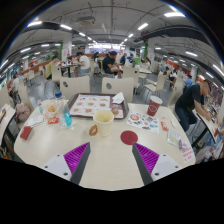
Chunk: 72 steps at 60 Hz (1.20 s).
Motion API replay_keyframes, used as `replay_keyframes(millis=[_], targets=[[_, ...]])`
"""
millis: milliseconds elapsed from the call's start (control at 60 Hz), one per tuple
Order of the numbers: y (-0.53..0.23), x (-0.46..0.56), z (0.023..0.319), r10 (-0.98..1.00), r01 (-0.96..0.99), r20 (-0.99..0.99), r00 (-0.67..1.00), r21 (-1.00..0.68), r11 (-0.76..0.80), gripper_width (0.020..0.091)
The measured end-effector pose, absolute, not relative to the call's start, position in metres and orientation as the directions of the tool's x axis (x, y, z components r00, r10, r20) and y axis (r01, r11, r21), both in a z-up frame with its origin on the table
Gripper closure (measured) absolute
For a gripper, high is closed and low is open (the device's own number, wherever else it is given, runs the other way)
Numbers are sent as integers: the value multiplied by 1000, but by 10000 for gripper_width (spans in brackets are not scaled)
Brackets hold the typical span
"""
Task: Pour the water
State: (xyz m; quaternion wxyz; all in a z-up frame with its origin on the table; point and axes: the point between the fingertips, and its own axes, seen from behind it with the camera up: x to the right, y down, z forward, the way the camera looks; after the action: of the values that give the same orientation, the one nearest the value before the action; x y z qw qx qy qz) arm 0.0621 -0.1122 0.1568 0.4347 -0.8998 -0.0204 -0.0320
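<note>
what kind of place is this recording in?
Probably a canteen or food court: rows of tables with seated people, long ceiling strip lights, and a tray and cup on the near table. The gripper is open over that table, holding nothing.

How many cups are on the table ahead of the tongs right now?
3. A cream cup stands just beyond the open, empty tongs; a red cup is farther off toward the seated person; an orange cup stands beside the water bottle. Clutter may hide more.
</note>
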Motion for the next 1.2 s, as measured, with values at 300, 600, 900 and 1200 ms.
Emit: replay_keyframes(millis=[300,600,900,1200], targets=[[-127,-8,121,34,81,80,996,-734,-674,243],[-95,-146,91,117,80,6,993,-765,-640,251],[49,-190,84,50,21,-3,999,-875,-484,250],[130,-185,57,-4,27,31,1000,-913,-406,451]])
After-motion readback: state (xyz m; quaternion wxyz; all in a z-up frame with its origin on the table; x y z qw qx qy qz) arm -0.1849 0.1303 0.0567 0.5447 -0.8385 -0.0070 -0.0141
